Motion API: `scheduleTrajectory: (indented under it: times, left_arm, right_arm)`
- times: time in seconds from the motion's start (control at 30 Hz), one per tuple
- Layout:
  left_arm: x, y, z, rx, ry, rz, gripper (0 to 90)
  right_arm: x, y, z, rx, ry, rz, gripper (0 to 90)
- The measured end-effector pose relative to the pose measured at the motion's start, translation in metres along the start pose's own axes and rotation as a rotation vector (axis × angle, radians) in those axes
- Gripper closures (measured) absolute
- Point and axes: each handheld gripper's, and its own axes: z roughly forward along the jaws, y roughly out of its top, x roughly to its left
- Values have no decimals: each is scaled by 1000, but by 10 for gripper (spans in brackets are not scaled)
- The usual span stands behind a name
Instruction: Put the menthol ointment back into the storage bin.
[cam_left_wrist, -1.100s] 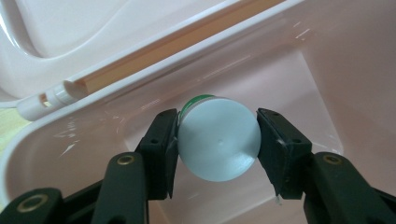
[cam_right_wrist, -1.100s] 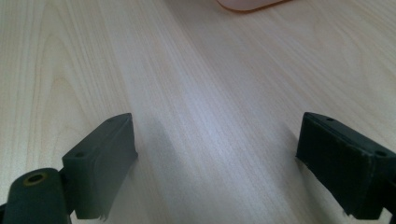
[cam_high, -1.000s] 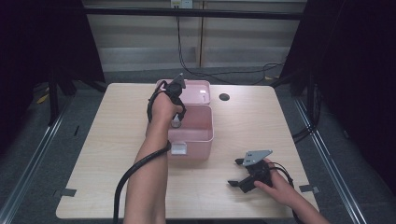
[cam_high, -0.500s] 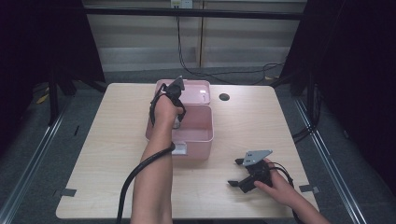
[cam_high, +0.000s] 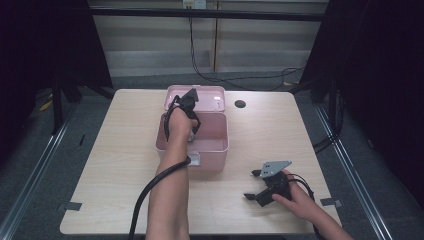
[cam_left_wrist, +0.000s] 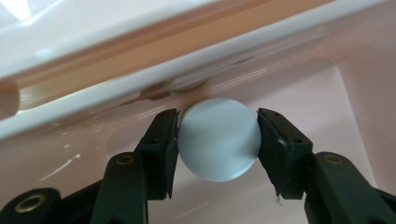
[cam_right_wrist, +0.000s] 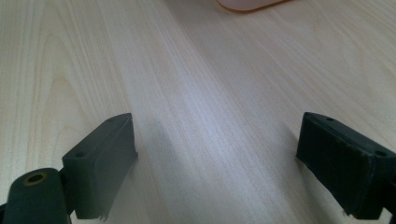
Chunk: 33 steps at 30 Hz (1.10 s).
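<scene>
Left gripper (cam_left_wrist: 218, 140) inside the open pink storage box (cam_high: 220, 145), jaws clamped on the rim of a pale grey round disc (cam_left_wrist: 219, 139) held low near the box's back wall. Right gripper (cam_right_wrist: 217, 158) idle on the wooden table (cam_high: 300, 125), jaws spread wide, nothing between. Risk noted: narrow edge grip on a smooth disc, likely to pivot or slip if knocked against that wall.
</scene>
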Motion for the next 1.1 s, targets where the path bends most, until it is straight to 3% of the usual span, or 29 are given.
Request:
scheduleTrajectory:
  times: [0.27, 0.63, 0.87, 1.1]
  left_arm:
    - [-1, 0, 6, -9, -4, -9, 493]
    - [-2, -1, 3, -8, 1, 6, 479]
    - [-2, -1, 1, -15, -5, -14, 468]
    - [-3, -1, -2, -18, -8, -5, 438]
  right_arm:
    - [0, 0, 0, 1, -1, 1, 110]
    - [0, 0, 0, 2, -1, 1, 109]
    - [0, 0, 0, 0, 1, 2, 109]
    - [0, 0, 0, 0, 0, 0, 109]
